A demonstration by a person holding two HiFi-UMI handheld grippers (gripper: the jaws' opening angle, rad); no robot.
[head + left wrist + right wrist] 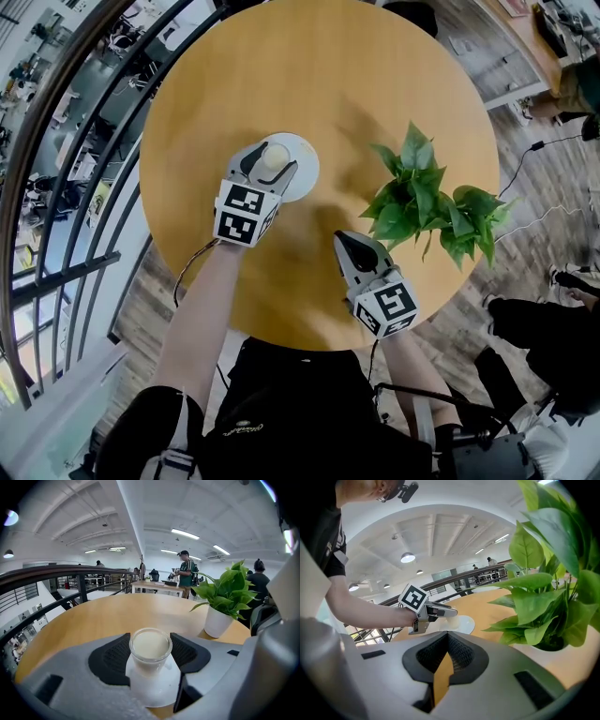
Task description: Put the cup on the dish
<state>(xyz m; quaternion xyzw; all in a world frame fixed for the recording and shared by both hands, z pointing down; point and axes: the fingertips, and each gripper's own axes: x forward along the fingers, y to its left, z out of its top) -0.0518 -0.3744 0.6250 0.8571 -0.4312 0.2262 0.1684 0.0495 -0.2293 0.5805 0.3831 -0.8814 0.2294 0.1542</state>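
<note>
A small glass cup full of pale milky liquid sits between the jaws of my left gripper, whose pads press on both its sides. The cup is upright over the middle of a white dish on the round wooden table. Whether its base rests on the dish I cannot tell. The left gripper view shows the cup above the dish. My right gripper hovers nearer the table's front edge, shut and holding nothing. In the right gripper view its jaws meet, with the left gripper and dish beyond.
A leafy green plant in a white pot stands on the table's right side, close to my right gripper. A dark railing curves round the table's left. People stand at desks far behind.
</note>
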